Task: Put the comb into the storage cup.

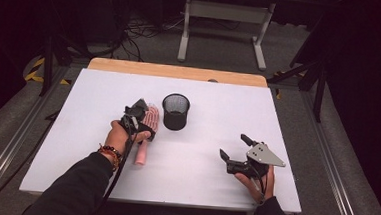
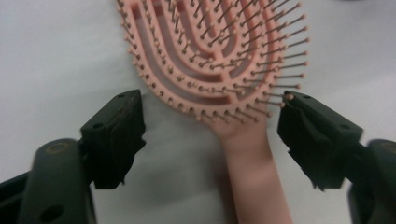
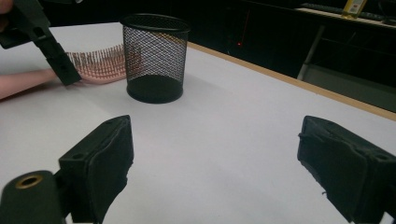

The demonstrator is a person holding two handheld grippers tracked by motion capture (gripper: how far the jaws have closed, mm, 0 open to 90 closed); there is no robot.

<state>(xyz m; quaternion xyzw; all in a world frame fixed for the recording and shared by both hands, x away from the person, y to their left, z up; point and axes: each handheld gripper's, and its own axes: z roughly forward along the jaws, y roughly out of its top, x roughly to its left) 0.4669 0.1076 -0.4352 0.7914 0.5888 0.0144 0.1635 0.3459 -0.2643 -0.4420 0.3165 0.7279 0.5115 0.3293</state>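
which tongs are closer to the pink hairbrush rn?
Left. The left tongs straddle the hairbrush where head meets handle, jaws not yet touching. The right tongs sit well off beyond the mesh cup.

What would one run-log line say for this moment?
left gripper: open, astride pink hairbrush neck | right gripper: open, empty | mesh cup: upright beside brush

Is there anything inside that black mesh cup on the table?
The black mesh cup looks empty: in the right gripper view its mesh wall shows nothing inside but the dark solid base. Behind it, the pink hairbrush shows through the mesh. The cup's floor itself is too dark to check.
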